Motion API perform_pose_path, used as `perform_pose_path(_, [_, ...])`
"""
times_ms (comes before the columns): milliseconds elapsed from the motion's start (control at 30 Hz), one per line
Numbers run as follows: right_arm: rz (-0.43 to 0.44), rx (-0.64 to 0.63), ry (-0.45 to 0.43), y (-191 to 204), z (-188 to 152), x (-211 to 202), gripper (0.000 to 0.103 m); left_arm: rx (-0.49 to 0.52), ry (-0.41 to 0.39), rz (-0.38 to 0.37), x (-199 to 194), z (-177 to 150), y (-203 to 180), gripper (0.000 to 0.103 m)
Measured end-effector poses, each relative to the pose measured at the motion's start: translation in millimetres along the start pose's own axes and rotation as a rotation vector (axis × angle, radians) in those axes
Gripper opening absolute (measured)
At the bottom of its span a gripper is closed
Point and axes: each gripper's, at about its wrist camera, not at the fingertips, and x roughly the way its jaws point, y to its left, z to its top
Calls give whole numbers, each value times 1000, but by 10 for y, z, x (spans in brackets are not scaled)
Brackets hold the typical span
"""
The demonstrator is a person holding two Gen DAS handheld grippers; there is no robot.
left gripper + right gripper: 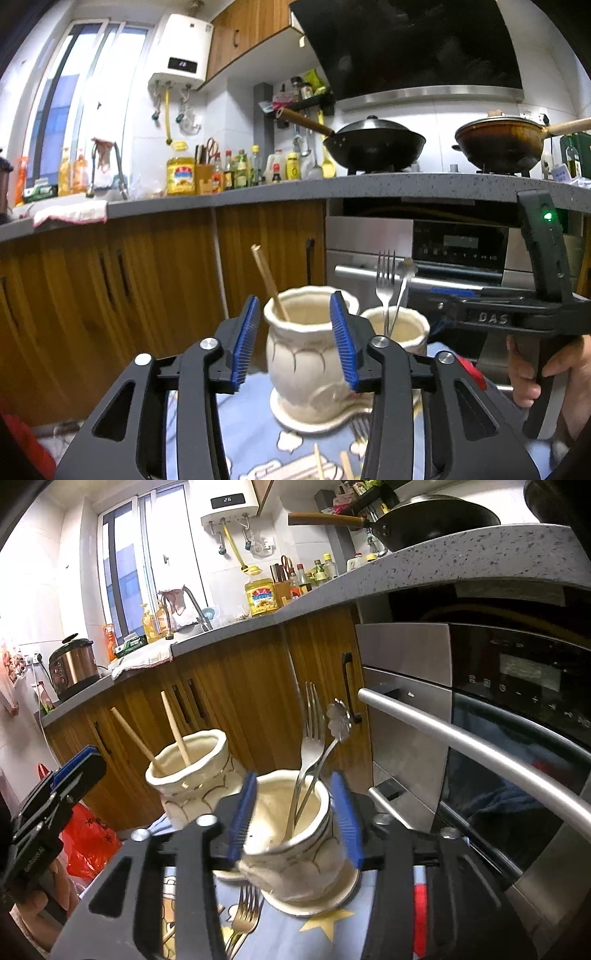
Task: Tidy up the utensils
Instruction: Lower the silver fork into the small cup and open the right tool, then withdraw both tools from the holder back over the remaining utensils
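Two cream ceramic pots stand side by side on a low table (332,926) covered with a blue patterned cloth, in front of the wooden kitchen cabinets and the steel oven (480,709). The left pot (306,354) sits on its own saucer and holds wooden chopsticks (176,731); from the right wrist view two sticks lean out of it to the left. The right pot (295,827) also stands on a saucer and holds a metal fork (312,723) with the tines up and a thin spoon with a flower-shaped end (338,718), both leaning against the far rim. The left hand-held gripper (295,336) is open, its blue pads on either side of the left pot near the rim, and I cannot see them pressing on it. The right hand-held gripper (295,818) is open too, its pads left and right of the right pot, apart from the wall as far as I can tell. On the cloth, near the right pot's saucer, lies another fork (245,912), and a few wooden sticks (317,467) lie at the near edge in the left wrist view. A person's hand (546,373) holds the handle of the right tool.
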Motion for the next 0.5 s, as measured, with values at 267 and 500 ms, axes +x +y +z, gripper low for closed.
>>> perform_pose_path(267, [7, 25, 59, 158, -200, -113, 91, -19, 103, 31, -220, -209, 106, 80])
perform_pose_path(500, [-25, 4, 114, 216, -471, -169, 97, -58, 259, 25, -267, -491, 217, 93])
